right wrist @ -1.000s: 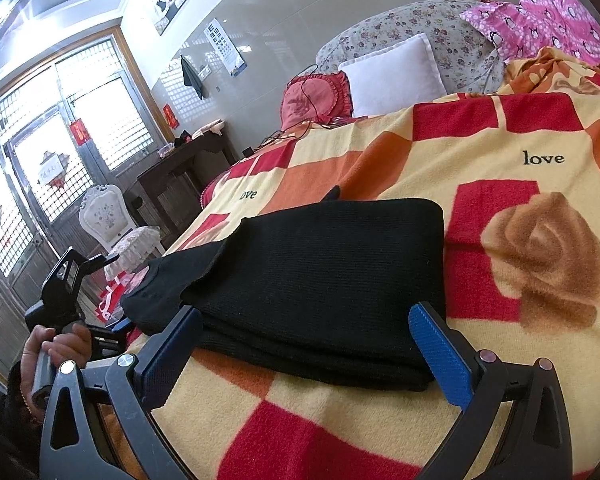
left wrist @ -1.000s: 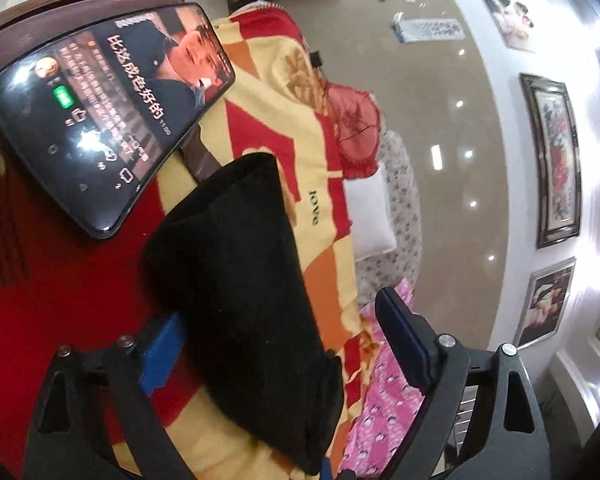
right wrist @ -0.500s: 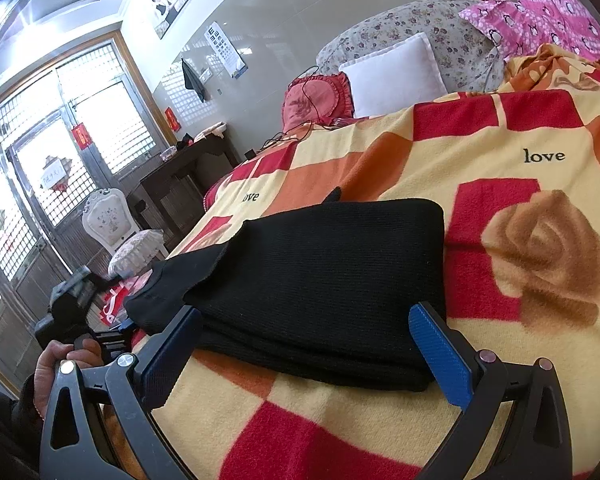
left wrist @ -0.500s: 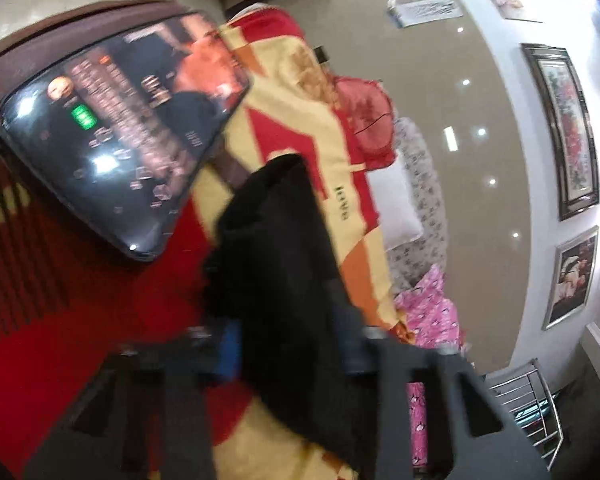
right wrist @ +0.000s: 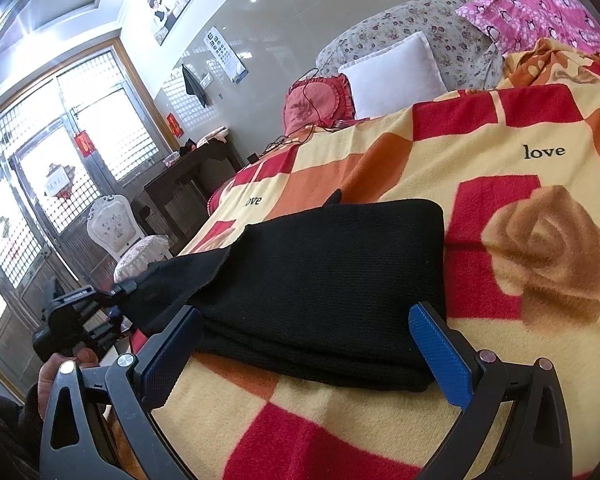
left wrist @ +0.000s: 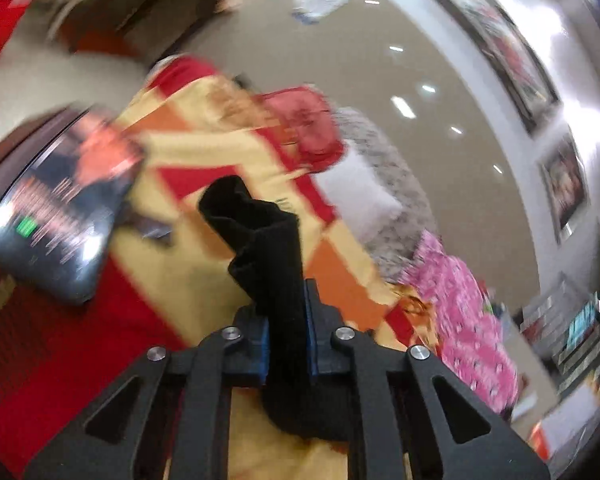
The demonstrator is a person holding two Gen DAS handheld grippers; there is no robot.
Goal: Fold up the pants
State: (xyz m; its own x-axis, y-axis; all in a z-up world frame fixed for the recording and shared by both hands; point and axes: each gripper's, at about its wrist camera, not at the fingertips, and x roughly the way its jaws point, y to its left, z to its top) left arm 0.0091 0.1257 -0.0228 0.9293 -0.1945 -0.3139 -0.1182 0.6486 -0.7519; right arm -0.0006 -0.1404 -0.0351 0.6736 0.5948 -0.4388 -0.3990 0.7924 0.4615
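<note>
We hold the left gripper (left wrist: 286, 328) with its jaws closing; its 2 blue pads press a bunched end of the black pants (right wrist: 324, 280), raising that end off the blanket (right wrist: 520, 152). The right gripper (right wrist: 304, 344) stands released, its 2 fingers (right wrist: 440, 356) flanking the folded stack, which lies flat on the blanket. A phone (left wrist: 60, 216) sits at 9 o'clock of the left gripper. A white pillow (right wrist: 396, 76) lies at 12 o'clock, farther back.

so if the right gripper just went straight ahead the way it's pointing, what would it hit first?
Most likely the folded black pants: the right gripper is open, with the stack's near edge lying on the blanket right between its fingers.
</note>
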